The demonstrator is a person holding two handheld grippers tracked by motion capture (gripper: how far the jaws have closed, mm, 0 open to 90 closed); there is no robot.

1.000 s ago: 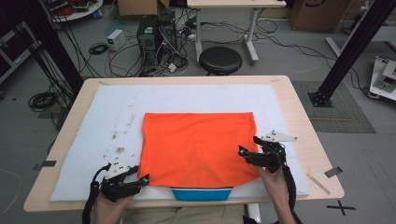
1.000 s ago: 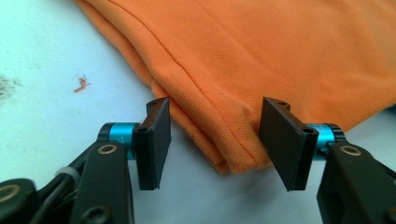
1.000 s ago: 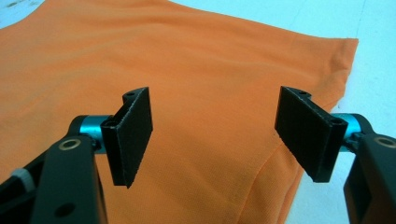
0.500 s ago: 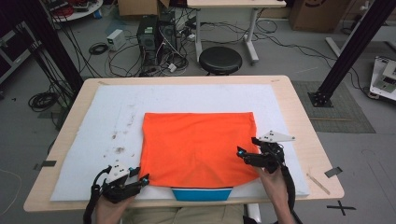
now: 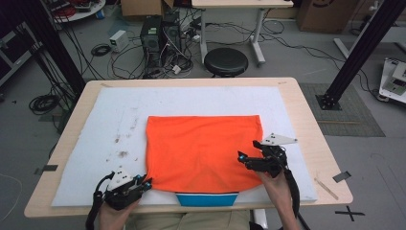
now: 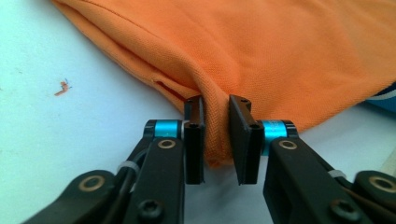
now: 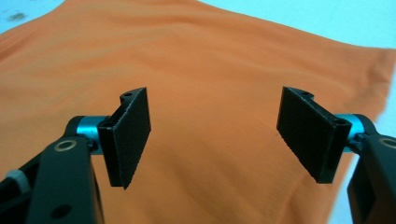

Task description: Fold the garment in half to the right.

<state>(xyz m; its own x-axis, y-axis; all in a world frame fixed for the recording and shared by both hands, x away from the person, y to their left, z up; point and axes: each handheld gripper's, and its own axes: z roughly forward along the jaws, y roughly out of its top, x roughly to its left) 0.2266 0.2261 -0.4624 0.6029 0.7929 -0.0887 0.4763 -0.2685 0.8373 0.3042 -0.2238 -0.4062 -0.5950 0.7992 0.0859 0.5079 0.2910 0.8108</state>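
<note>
An orange shirt [image 5: 203, 151] lies folded flat on the white mat [image 5: 110, 124] covering the surface, towards the near edge, with a blue part [image 5: 207, 199] peeking out beneath its near hem. The step in hand looks like taking hold for the next fold. The left gripper [image 5: 143, 183] sits at the shirt's near left corner, and the left gripper view shows what the high view cannot: its fingers [image 6: 194, 140] are nearly closed on a bunched ridge of cloth [image 6: 215, 135], pinching the corner. The right gripper [image 5: 245, 158] hovers over the shirt's right part, and the right gripper view shows its fingers [image 7: 128, 135] spread wide, gripping nothing. Next, I judge, the right gripper must drop to the shirt's edge and pinch before both lift together.
</note>
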